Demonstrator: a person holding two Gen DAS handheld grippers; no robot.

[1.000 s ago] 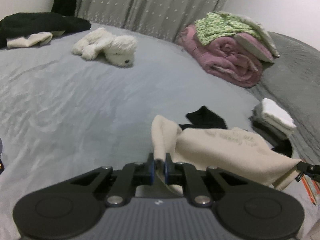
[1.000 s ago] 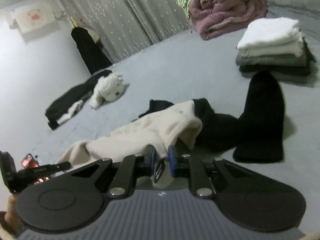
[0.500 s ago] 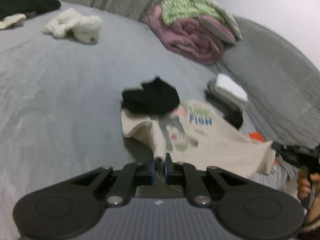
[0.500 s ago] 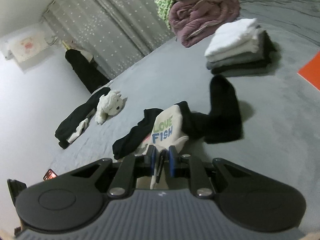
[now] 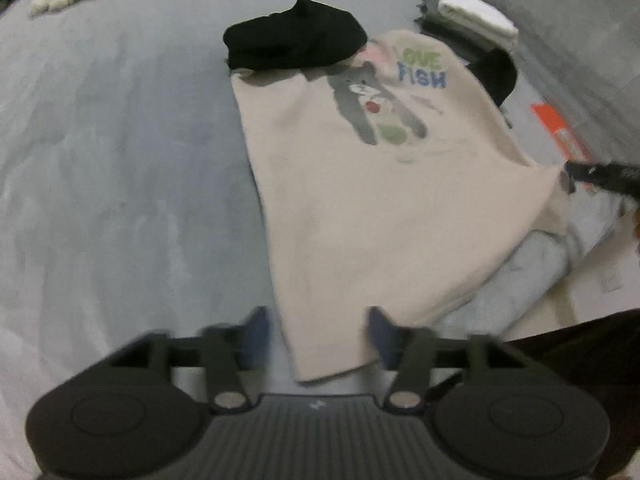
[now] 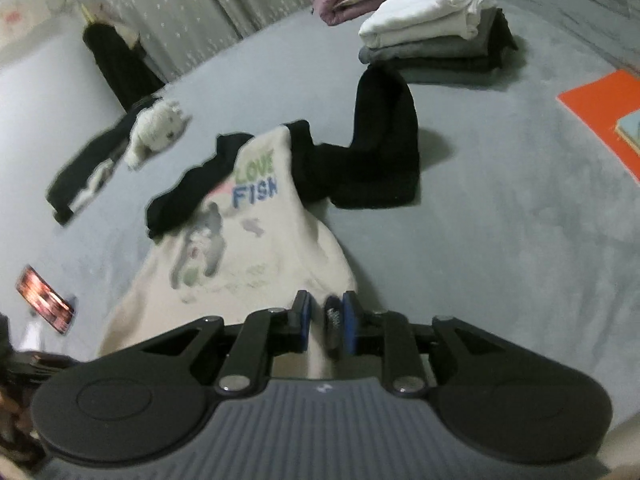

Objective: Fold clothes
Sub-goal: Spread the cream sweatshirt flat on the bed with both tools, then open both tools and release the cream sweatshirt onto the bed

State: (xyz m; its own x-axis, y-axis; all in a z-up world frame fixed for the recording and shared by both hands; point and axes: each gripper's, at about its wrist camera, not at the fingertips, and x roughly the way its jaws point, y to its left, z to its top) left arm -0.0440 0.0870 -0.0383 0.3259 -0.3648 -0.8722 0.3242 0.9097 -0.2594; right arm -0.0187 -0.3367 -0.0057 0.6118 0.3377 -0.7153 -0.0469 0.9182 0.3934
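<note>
Two tongs work a cream shirt printed "LOVE FISH", spread face up on a grey bed with its collar end over a black garment. The left tongs gape wide around the shirt's near hem. The right tongs are nearly closed, pinching the shirt's other hem corner; a folded stack sits beyond.
</note>
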